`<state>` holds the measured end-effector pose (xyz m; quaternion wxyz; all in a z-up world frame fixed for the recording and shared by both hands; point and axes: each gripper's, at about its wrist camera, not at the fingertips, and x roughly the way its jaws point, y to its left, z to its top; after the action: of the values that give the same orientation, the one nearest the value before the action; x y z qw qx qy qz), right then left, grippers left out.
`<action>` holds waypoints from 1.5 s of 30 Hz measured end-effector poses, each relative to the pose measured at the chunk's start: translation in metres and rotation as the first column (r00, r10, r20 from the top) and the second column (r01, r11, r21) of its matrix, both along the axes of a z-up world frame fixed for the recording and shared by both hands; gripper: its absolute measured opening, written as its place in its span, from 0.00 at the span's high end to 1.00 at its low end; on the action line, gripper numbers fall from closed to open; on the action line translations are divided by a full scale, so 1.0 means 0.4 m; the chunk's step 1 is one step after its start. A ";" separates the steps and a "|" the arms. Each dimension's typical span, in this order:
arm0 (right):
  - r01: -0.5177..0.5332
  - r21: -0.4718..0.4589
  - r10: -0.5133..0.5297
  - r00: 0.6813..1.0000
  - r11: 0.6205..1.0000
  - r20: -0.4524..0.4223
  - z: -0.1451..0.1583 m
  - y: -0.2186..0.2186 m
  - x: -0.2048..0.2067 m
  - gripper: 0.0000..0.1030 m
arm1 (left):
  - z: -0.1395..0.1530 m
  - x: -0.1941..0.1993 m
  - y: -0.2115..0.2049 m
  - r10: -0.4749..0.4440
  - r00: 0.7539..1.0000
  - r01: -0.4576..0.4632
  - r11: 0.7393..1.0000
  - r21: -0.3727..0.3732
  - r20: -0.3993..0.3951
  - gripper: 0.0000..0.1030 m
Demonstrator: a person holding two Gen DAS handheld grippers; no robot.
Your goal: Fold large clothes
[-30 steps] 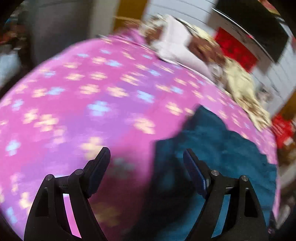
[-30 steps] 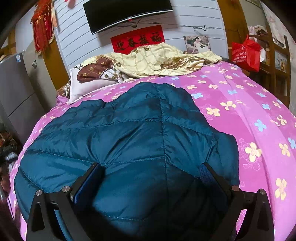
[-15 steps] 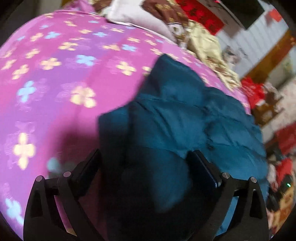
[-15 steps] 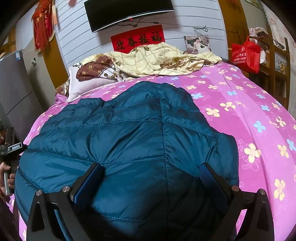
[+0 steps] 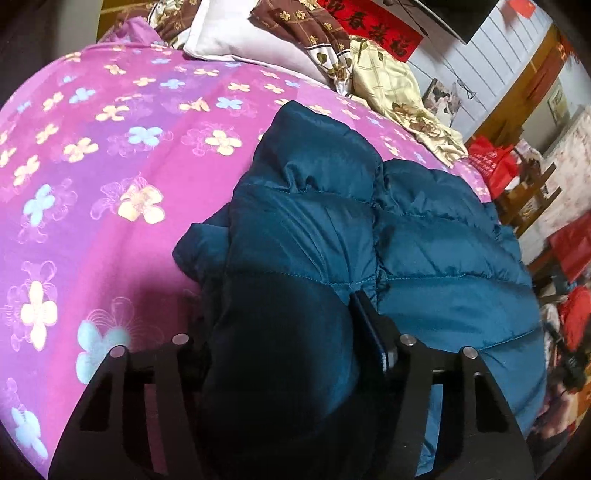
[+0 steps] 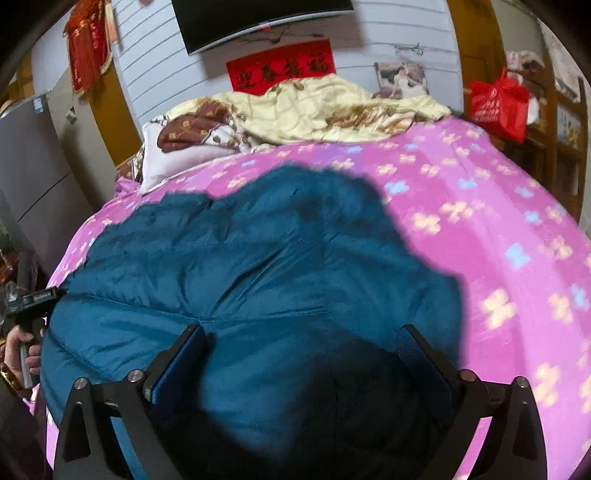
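A teal quilted down jacket (image 5: 424, 251) lies spread on a pink flowered bedspread (image 5: 92, 166). My left gripper (image 5: 284, 332) straddles a thick fold at the jacket's left edge; the jaws are partly closed around the padding, and the left finger is hidden behind the fabric. In the right wrist view the jacket (image 6: 240, 266) fills the middle. My right gripper (image 6: 301, 343) is open, fingers wide apart over the jacket's near edge, with fabric between them. The left gripper and the hand holding it (image 6: 27, 310) show at the jacket's left edge.
A white pillow (image 6: 166, 162) and a cream quilt (image 6: 314, 110) lie at the head of the bed. A TV (image 6: 258, 18) hangs on the wall. A red bag (image 6: 498, 103) and wooden shelves stand right. A grey cabinet (image 6: 33, 177) stands left.
My left gripper swung from the bare bedspread onto the jacket's left edge and its jaws narrowed on the fold. My right gripper moved in lower over the jacket's near edge, still open.
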<state>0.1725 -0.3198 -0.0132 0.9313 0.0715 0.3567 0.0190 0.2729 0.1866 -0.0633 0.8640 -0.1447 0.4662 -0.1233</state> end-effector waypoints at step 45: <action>-0.254 0.241 0.270 0.962 0.937 -0.035 -0.116 -0.158 0.071 0.67 | 0.025 -0.019 -0.065 0.049 0.993 -0.069 0.978 0.197 0.108 0.67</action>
<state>0.2008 -0.3831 -0.0594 0.8929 0.1333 0.3894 0.1823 0.2652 0.1606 -0.0532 0.9002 -0.0645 0.4268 -0.0573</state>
